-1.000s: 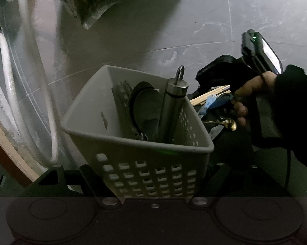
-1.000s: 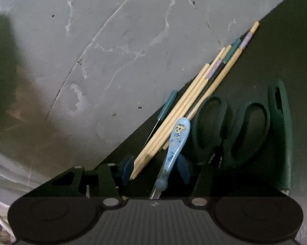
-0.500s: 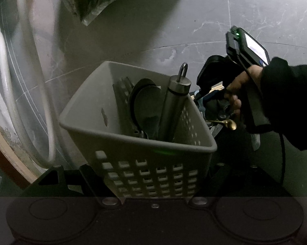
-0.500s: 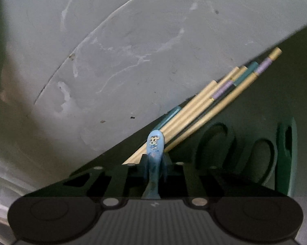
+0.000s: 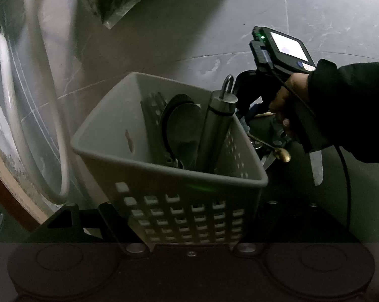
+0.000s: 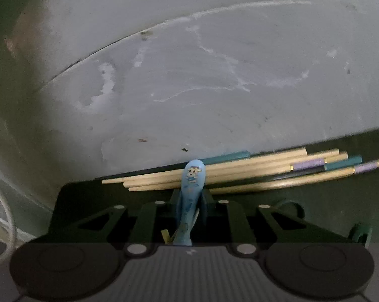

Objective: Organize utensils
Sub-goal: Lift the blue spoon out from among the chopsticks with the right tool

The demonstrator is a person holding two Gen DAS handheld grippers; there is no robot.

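While the left tongs (image 5: pixel 179 226) clamp the foot of the basket (image 5: pixel 164 176), it stands tilted on the grey surface (image 5: pixel 315 12), already holding a steel cylinder (image 5: pixel 214 130) and dark ladles (image 5: pixel 184 130). Just right of its rim, a hand (image 5: pixel 287 105) carries the right tongs (image 6: pixel 190 201) above a gold spoon (image 5: pixel 281 154) on the dark mat (image 6: pixel 88 196). Those tongs pinch the handle of the blue spoon (image 6: pixel 192 176), which sits between the pads as the jaws ease slightly open. Beyond it the chopsticks (image 6: pixel 239 173) lie loose on the mat. Step in hand, by judgement: carrying the blue spoon to the basket. Next move calls for swinging left over the rim, tipping the spoon downward and releasing clear of the cylinder.
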